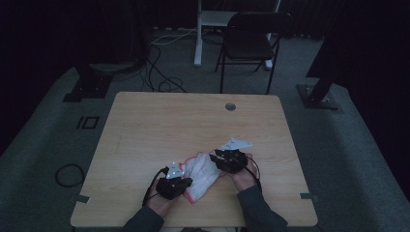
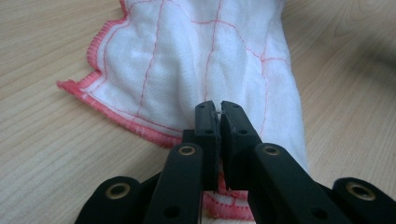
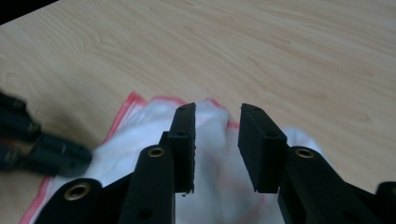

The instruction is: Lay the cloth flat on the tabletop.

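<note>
lying bunched near the bench's (image 1: pixel 145 125) front edge, a white cloth with red stitched hem (image 2: pixel 196 65) sits between the two claws. it looks light, limp and thin, likely to sag and slide on the smooth wood rather than hold any shape. the left claw (image 2: pixel 218 106) is clenched on a fold of the cloth close to its hem. the right claw (image 3: pixel 217 114) hangs released, jaws apart over the far end. the stitched hem or a corner looks the firmest place to pinch.
</note>
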